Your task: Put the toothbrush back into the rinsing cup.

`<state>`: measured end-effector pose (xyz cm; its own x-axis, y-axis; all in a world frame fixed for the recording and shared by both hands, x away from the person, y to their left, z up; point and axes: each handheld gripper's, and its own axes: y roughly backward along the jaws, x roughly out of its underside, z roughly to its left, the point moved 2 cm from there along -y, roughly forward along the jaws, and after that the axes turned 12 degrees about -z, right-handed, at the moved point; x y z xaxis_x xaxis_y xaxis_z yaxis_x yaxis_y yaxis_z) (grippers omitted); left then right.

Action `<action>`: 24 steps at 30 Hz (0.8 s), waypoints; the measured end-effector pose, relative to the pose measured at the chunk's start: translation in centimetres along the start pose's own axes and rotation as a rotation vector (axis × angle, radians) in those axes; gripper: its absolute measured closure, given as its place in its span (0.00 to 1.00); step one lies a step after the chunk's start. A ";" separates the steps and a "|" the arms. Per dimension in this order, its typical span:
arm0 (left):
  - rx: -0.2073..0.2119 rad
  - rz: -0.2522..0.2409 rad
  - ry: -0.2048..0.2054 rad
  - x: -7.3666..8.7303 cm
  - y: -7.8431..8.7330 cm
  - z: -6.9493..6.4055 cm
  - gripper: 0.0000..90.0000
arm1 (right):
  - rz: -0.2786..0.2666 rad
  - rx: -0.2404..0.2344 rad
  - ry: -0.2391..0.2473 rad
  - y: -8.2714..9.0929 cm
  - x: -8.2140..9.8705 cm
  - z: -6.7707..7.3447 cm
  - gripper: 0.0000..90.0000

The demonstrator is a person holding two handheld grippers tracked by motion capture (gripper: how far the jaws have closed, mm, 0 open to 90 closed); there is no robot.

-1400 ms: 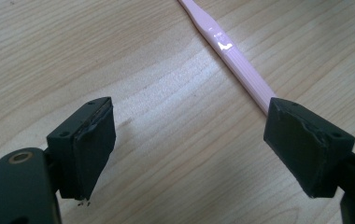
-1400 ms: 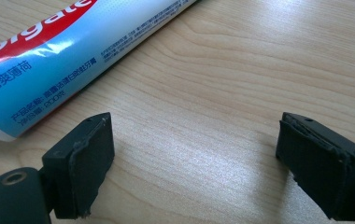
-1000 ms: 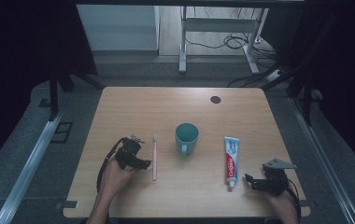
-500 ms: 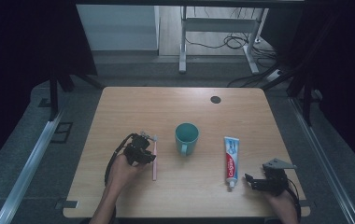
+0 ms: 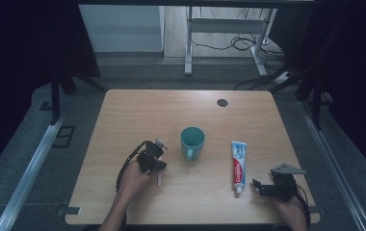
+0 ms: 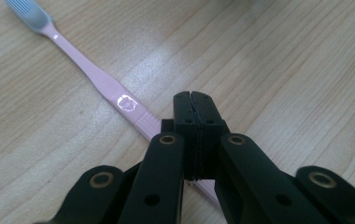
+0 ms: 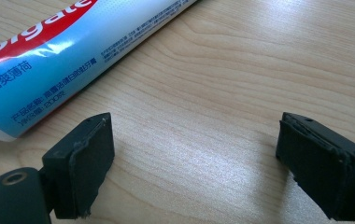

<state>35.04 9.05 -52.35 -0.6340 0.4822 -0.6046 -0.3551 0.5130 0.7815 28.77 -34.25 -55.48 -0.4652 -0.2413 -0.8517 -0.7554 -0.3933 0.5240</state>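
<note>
1. The pink toothbrush lies flat on the wooden table. In the left gripper view its handle runs under the tips of my left gripper, with the pale blue bristle head away at the far upper left.
2. Compared with a second ago, my left hand has slid in from beside the toothbrush to sit over its handle, and the jaws have just been closing. They now stand pressed together with no gap showing.
3. I can't see the handle between the pads. It passes beneath them, so I judge this either a very low pinch or a miss, and I'd check before lifting.
4. In the high view the teal mug stands just to the right of the left gripper, upright and apart from it.
5. Farther right lies the toothpaste tube, its cap end toward me. My right gripper has kept its place just beside that end, jaws spread wide with only bare tabletop between them; the tube sits left of its left jaw, untouched.
</note>
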 end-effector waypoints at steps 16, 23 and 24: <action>-0.006 0.003 0.034 0.9 0.4 0.6 0.99 | 0.000 0.000 0.000 0.0 0.0 0.0 0.12; -0.014 0.012 0.045 1.3 0.9 1.1 0.99 | 0.000 0.000 0.000 0.0 0.0 0.0 0.12; -0.017 0.012 0.047 1.4 0.9 1.1 0.99 | 0.000 0.000 0.000 0.0 0.0 0.0 0.12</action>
<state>34.60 11.01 -52.65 -0.6699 0.4542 -0.5874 -0.3585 0.4950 0.7915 28.77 -34.25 -55.48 -0.4652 -0.2414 -0.8517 -0.7555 -0.3932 0.5241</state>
